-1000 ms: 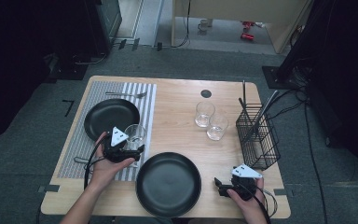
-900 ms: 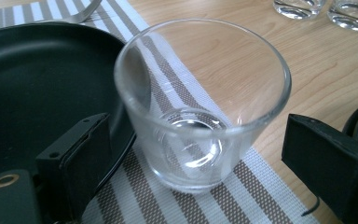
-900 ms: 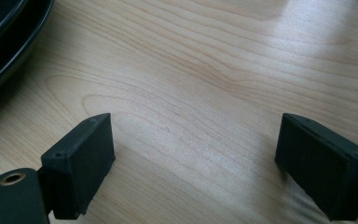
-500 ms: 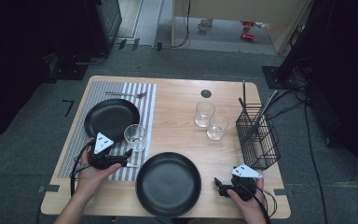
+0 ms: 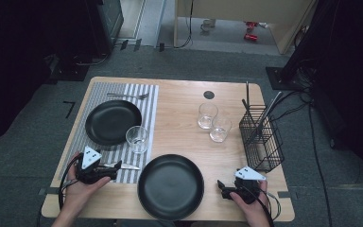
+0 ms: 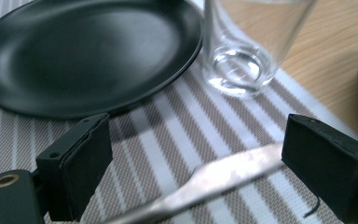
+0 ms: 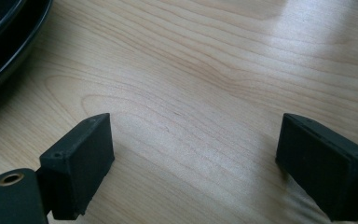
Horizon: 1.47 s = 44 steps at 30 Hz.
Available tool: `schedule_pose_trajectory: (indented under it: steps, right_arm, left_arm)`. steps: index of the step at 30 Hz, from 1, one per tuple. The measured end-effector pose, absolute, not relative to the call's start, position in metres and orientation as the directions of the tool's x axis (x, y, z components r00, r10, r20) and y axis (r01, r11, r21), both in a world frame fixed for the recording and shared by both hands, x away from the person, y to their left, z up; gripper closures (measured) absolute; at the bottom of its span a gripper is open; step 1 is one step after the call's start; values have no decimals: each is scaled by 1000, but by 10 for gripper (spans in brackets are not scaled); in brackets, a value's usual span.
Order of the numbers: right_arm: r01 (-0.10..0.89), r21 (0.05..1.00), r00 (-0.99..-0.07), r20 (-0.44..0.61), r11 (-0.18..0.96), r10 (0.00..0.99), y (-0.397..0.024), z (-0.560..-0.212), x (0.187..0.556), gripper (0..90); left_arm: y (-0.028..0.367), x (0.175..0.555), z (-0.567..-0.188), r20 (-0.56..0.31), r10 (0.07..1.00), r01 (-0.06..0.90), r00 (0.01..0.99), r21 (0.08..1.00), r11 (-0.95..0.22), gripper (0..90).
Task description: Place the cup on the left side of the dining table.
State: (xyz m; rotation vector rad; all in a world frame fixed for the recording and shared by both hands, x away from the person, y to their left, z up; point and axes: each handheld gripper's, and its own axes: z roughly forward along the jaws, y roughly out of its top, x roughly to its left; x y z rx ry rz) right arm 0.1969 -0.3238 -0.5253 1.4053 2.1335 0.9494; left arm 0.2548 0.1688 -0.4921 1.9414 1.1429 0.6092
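From the high view, your left gripper (image 5: pixel 116 166) sits at the near left of the light wooden table (image 5: pixel 179 101), over the near edge of the grey-and-white striped placemat (image 5: pixel 75 137), with its fingers pointing right toward a silver table knife (image 5: pixel 125 166) lying on the mat. Just beyond it stands a clear drinking glass (image 5: pixel 137 139) on the mat's right edge, touching or just beside the round black plate on the mat (image 5: pixel 113 121). A silver spoon (image 5: pixel 128 96) lies at the mat's far end. A second round black plate (image 5: pixel 170 186) rests on bare wood near the front edge, between your two hands. Your right gripper (image 5: pixel 221 186) lies at the near right corner, fingers pointing left at that plate's rim. Two more clear tumblers (image 5: pixel 213 122) stand together mid-table, and a black wire cutlery basket (image 5: pixel 261 137) holding thin rods stands at the right edge. No readable writing shows anywhere.

In the left gripper view, your fingers (image 6: pixel 86 163) are spread wide and hold nothing. The knife (image 6: pixel 205 184) crosses the gap low down, its end reaching the right-hand finger. The glass (image 6: pixel 242 51) and the plate on the mat (image 6: pixel 88 51) lie straight ahead.

In the right gripper view, your fingers (image 7: pixel 81 161) are also spread wide, over bare wood, with the near plate's rim (image 7: pixel 9 42) at upper left.
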Motion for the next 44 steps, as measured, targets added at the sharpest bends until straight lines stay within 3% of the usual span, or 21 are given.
schedule_pose_trajectory:
  steps: [24, 44]
  right_arm:
    - [634, 730, -398, 27, 254, 917, -324, -525, 197, 110]
    - [639, 730, -381, 26, 243, 924, -322, -525, 197, 111]
  left_arm:
    - [236, 227, -517, 24, 958, 654, 285, 726, -213, 89]
    - [238, 227, -518, 5, 960, 663, 281, 722, -198, 89]
